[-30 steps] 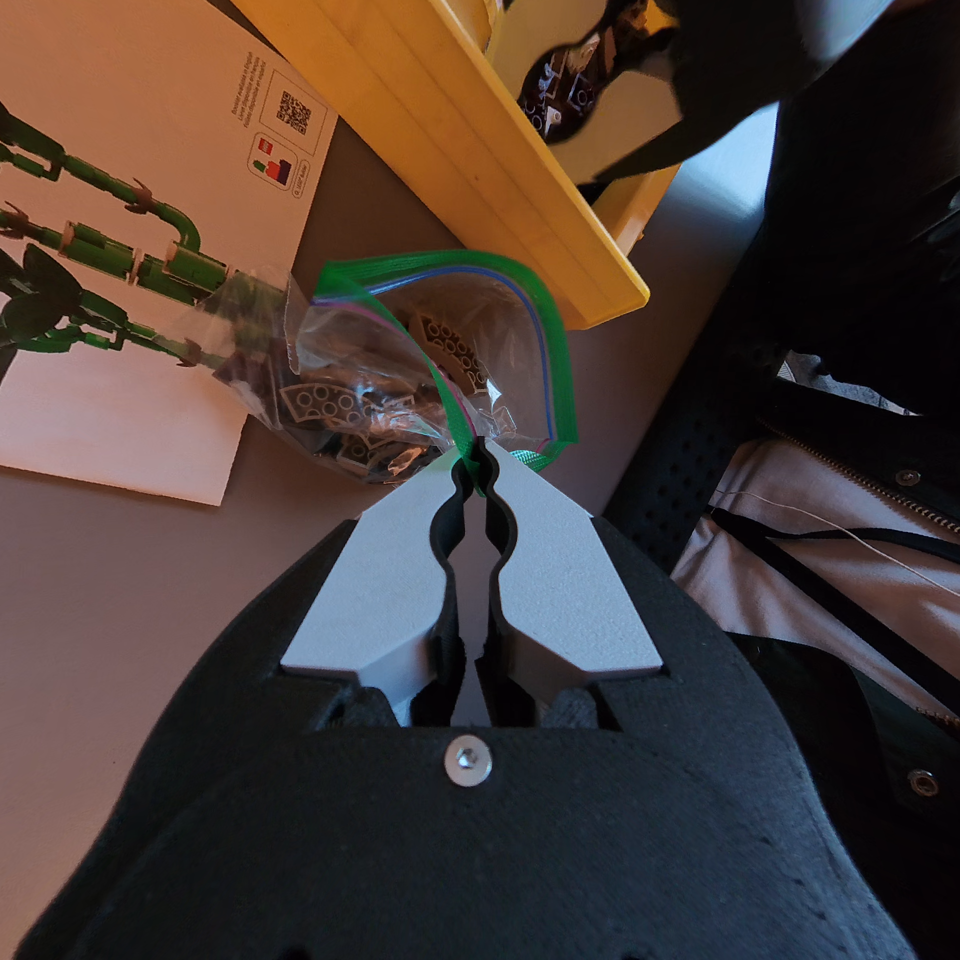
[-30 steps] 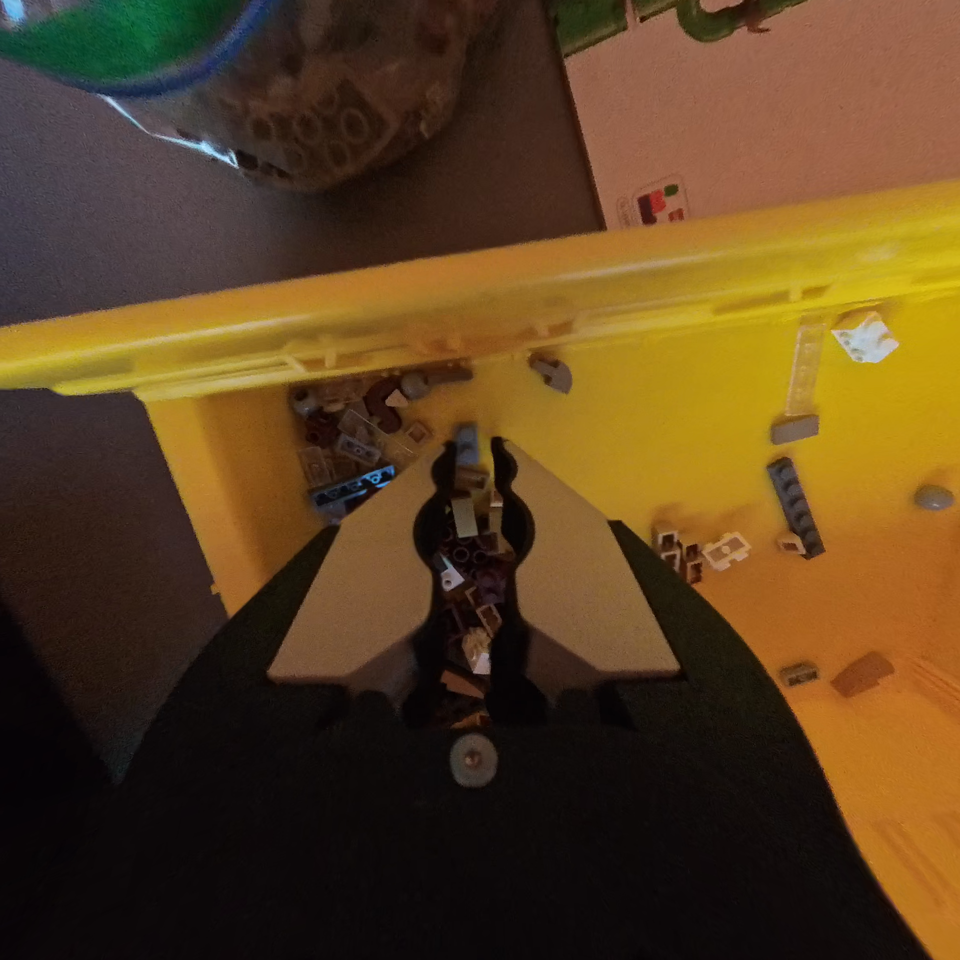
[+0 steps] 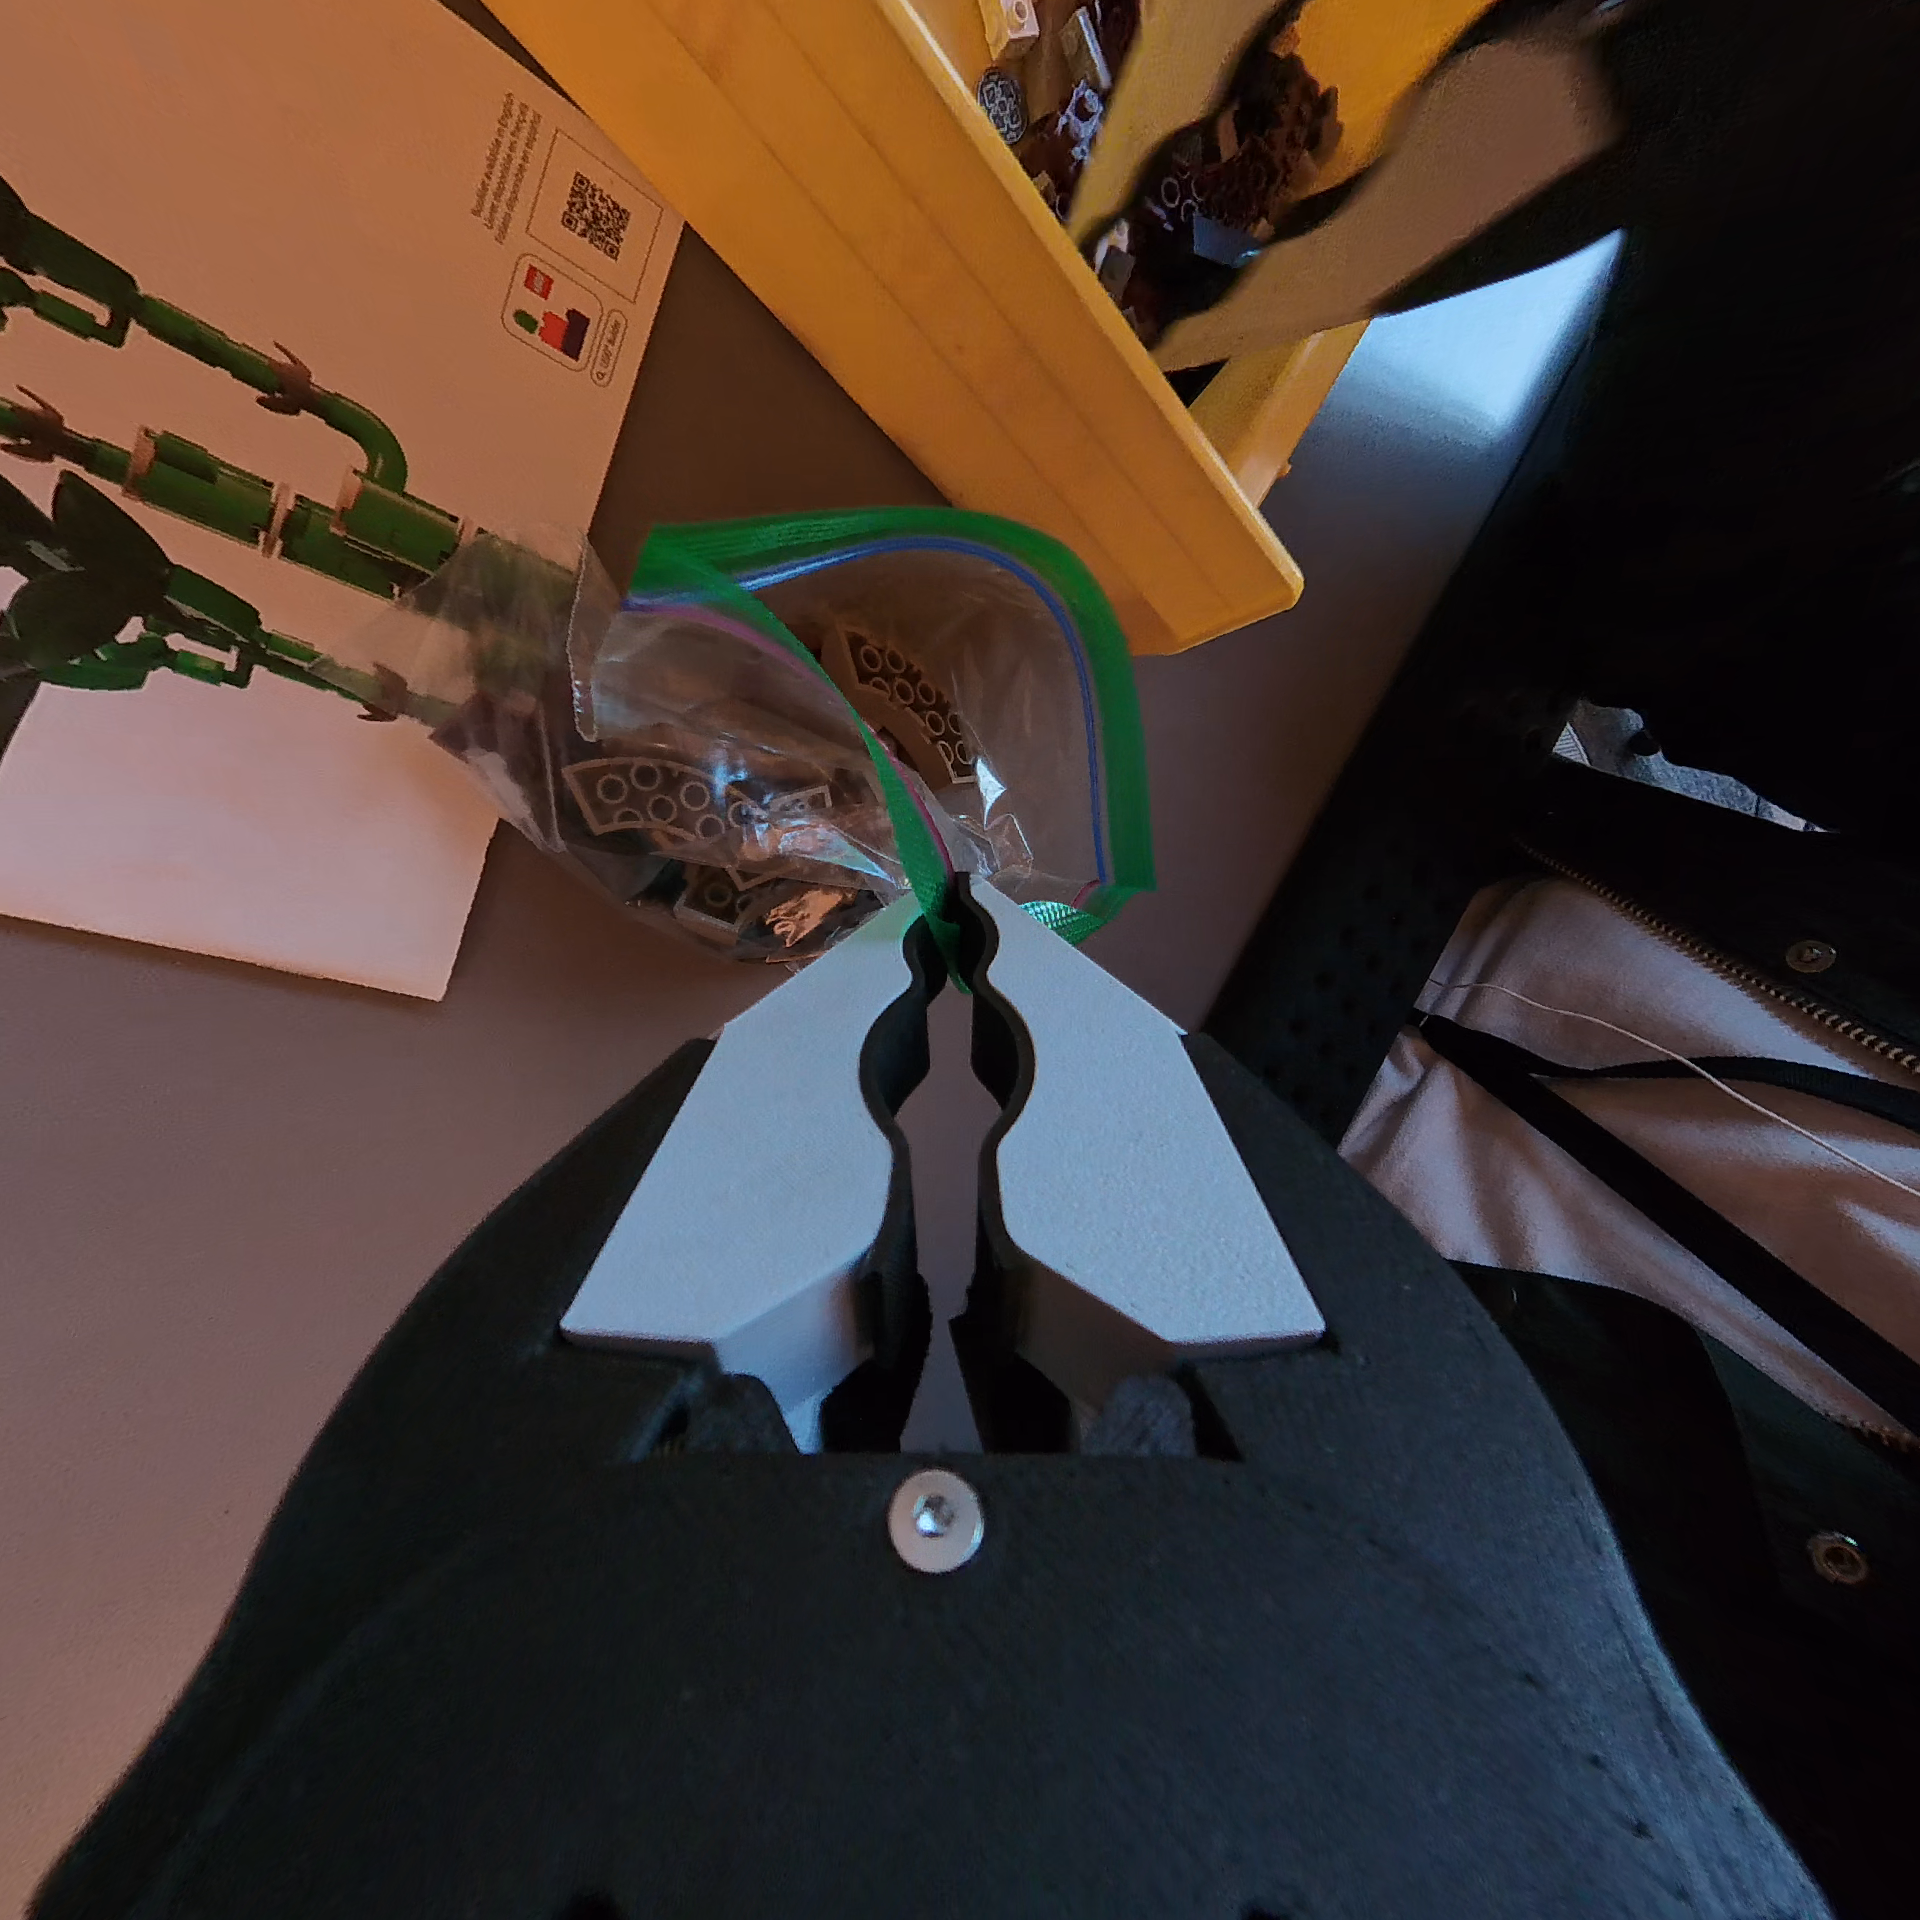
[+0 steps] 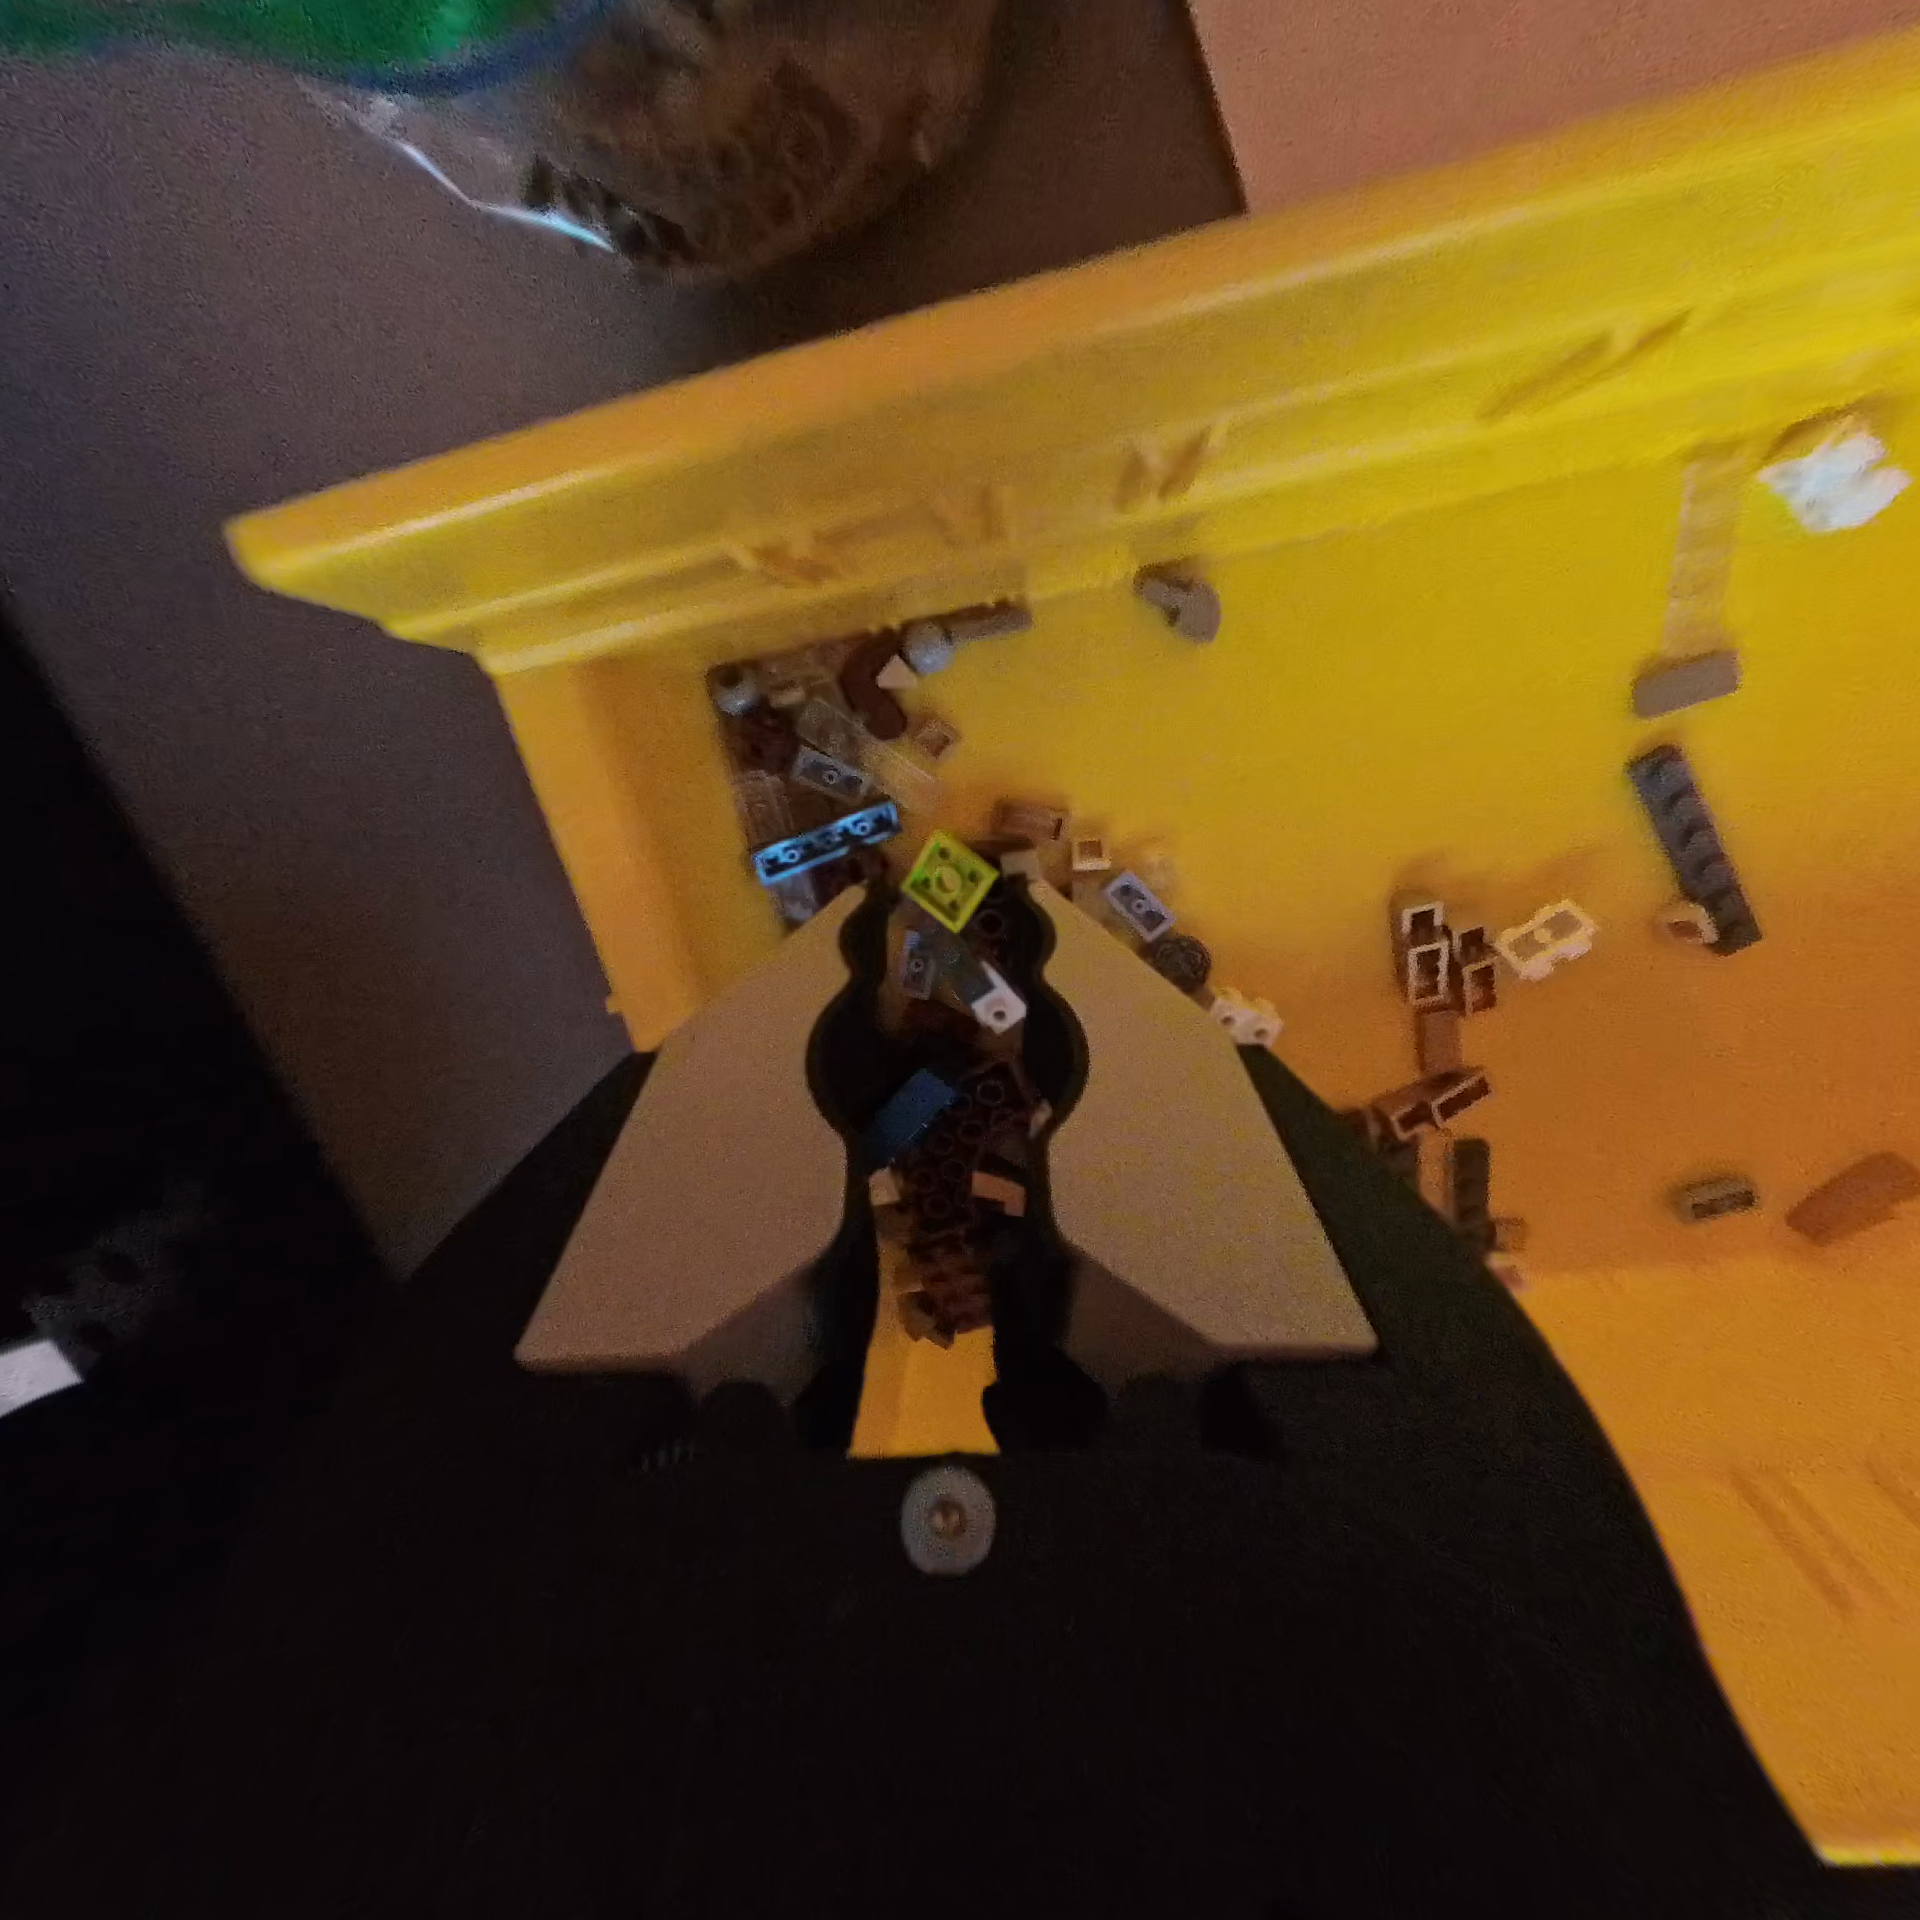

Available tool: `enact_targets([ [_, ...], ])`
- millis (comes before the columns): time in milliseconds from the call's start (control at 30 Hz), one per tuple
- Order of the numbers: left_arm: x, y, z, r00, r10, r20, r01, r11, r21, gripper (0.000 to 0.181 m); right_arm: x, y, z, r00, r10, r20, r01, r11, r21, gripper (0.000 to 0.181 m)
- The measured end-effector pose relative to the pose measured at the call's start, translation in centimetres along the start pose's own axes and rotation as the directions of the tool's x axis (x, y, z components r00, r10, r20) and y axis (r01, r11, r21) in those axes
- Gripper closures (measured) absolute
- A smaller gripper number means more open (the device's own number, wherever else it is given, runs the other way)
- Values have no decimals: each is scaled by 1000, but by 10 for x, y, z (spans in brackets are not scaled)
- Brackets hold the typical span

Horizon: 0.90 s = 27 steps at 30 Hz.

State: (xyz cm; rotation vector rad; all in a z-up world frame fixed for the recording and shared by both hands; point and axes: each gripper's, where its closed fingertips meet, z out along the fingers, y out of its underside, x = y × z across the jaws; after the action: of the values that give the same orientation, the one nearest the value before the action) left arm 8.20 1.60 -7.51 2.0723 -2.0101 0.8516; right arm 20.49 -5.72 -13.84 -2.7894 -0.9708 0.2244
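The left gripper (image 3: 961, 914) pinches the green rim of an open bag (image 3: 790, 748) of bricks on the desk (image 3: 260, 1195). The right gripper (image 4: 951, 904), fingers parted and empty, hangs over loose bricks (image 4: 956, 1122) in the yellow bin (image 4: 1351, 727).

**Blur and cut-offs**

Right wrist view is smeared: the bag (image 4: 717, 156) at the top edge runs out of frame, its bricks unreadable. The tray (image 4: 1039, 488) is cropped right. In the left view, the booklet (image 3: 260, 790) runs off left.
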Motion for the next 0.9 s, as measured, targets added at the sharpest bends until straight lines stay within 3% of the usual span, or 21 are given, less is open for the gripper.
enact_targets([
  [67, 0, 0, 0, 1000, 0, -1, 0, 1000, 0, 181, 7, 6, 11, 999, 31, -26, -33, 997, -67, 163],
  [133, 0, 0, -1, 1000, -1, -2, 1, 1000, 4, 181, 5, -2, 9, 999, 12, -31, -13, 999, -34, 156],
  [300, 1, 0, -1, 1000, 2, -1, -2, 1000, 4, 181, 12, 6, 18, 992, -66, -104, 54, 992, -115, 148],
  [433, 1, 0, -2, 1000, 4, 0, -4, 1000, 8, 181, 16, 8, 18, 987, -86, -132, 69, 990, -123, 161],
  [600, 1, 0, -2, 1000, 4, 0, -4, 1000, 6, 181, 16, 15, 15, 984, -117, -134, 97, 985, -145, 162],
  [633, 1, 0, -2, 1000, 5, 0, -5, 1000, 6, 181, 17, 12, 10, 983, -119, -141, 103, 988, -118, 171],
  [733, 1, 0, -3, 1000, 3, -1, -3, 1000, 9, 181, 14, -11, -16, 978, -148, -150, 161, 984, 76, 176],
  [900, 1, 0, -1, 1000, 3, -3, -3, 1000, 3, 181, 0, -38, -63, 952, -222, -210, 282, 906, 317, 177],
])
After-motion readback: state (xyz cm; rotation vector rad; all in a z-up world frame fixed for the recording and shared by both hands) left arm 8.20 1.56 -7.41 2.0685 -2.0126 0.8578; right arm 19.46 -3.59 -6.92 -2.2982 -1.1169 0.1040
